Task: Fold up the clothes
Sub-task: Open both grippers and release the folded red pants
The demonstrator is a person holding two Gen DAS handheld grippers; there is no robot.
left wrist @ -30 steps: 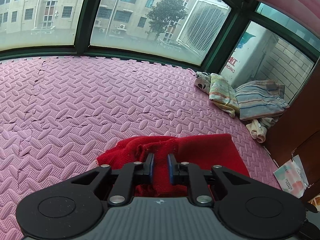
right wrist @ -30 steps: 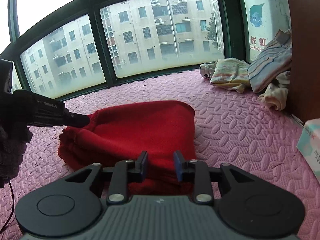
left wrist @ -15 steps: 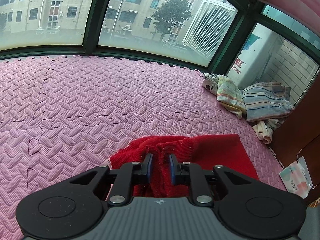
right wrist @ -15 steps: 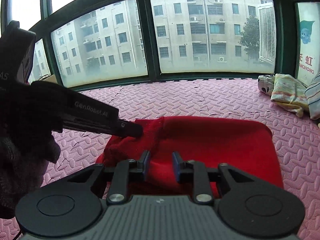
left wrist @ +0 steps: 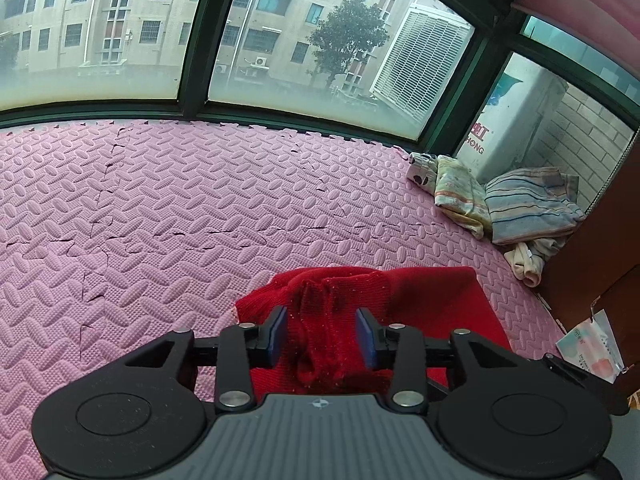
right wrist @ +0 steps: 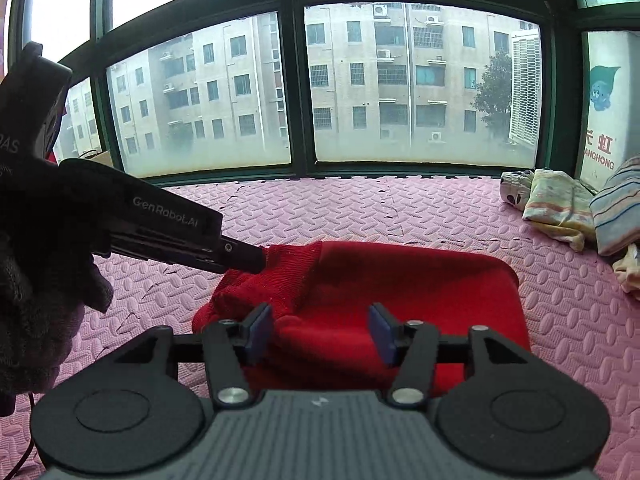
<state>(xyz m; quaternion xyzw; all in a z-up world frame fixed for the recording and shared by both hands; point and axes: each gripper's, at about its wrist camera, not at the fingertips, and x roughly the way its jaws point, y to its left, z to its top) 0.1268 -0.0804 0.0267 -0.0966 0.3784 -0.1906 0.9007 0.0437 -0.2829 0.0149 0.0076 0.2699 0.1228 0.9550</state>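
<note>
Red knit cloth, a red sweater (right wrist: 400, 292), is seen lying on the pink foam mat (left wrist: 160, 208), folded into a thick, soft bundle. One bunched end is lifted a little. The left gripper (left wrist: 322, 336) is spread, with that bunched end loose between its fingers. The right gripper (right wrist: 320, 334) is spread wide too, and nothing is pinched by it. The knit is judged to be light, floppy and not slippery. An edge or corner should be pinched, since the thick middle would sag. Other clothes (left wrist: 500, 204) are piled well apart by the wall.
</note>
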